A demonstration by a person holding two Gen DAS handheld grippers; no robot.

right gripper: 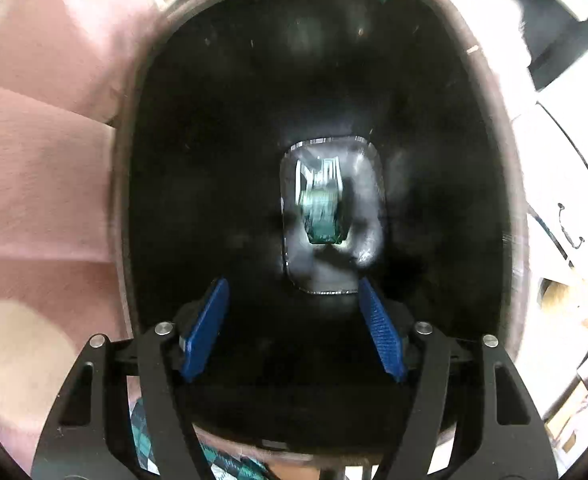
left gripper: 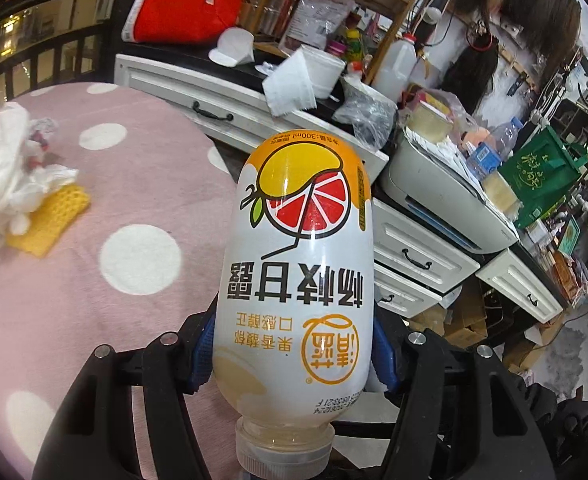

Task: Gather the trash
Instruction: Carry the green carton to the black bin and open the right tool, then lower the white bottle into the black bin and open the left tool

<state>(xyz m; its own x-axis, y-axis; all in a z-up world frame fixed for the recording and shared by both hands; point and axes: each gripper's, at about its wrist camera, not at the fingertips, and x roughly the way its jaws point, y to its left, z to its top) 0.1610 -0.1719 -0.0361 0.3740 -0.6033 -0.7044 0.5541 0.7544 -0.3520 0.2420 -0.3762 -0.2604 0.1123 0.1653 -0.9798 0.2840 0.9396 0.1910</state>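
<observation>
Left tool [left gripper: 294,354]: raised above the pink dotted bed [left gripper: 142,312], pointing forward and down, blue pads [left gripper: 200,360] pinched against both sides of a bottle [left gripper: 298,280].
Left grip: closed firmly on the lower body of the bottle, near its neck; the pads touch the label on either side.
Bottle pose: upside down in this view, clear cap [left gripper: 284,446] closest to the camera, rounded base pointing away toward the counter [left gripper: 230,96].
Bottle look: white wrap with a grapefruit slice and yellow mango drawing, bold dark characters, an orange round logo; a little pale yellowish liquid sits at the neck end.
Other trash: crumpled white tissue [left gripper: 6,176] lies on the bed, far left of the bottle, partly on top of a yellow sponge [left gripper: 54,216].
Beyond the bottle: white drawers with dark handles, a printer [left gripper: 450,200], a green bag [left gripper: 542,176] and a red bag [left gripper: 190,4] on the crowded counter.
Right tool [right gripper: 292,328]: held over a black bin [right gripper: 198,160], aimed straight down into its mouth, blue pads [right gripper: 206,328] spread wide with nothing between them.
Bin: dark walls, greyish rim, standing just beside the pink bed cover [right gripper: 42,184]; the picture is blurred.
Bin floor: a shiny rectangular bottom with a green-and-white item [right gripper: 324,208] lying on it, too smeared to identify.
</observation>
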